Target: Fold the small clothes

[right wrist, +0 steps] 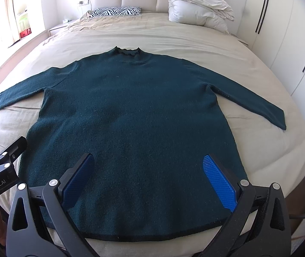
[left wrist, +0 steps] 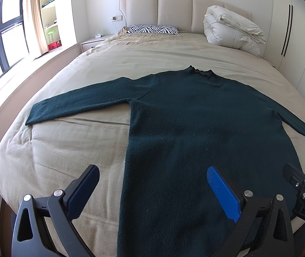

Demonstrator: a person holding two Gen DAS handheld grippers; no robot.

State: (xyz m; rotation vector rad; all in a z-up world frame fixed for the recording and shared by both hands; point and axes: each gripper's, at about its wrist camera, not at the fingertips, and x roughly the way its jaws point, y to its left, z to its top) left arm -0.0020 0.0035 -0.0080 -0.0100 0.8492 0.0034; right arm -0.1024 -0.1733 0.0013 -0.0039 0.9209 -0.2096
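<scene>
The bed (right wrist: 195,42) fills both views, covered in a beige sheet (left wrist: 66,150). On it, a dark green sweater (right wrist: 135,111) lies flat and spread out, collar toward the headboard (left wrist: 173,6), both sleeves stretched out to the sides, hem nearest me. A folded white duvet (right wrist: 197,6) sits at the head of the bed on the right, beside a zebra-striped pillow (left wrist: 152,29). Shelves (left wrist: 49,15) by the window hold small items I cannot make out, including something red low down. My left gripper (left wrist: 152,190) hangs spread wide over the sweater's left edge, holding nothing. My right gripper (right wrist: 148,180) hangs spread wide above the hem, also empty.
</scene>
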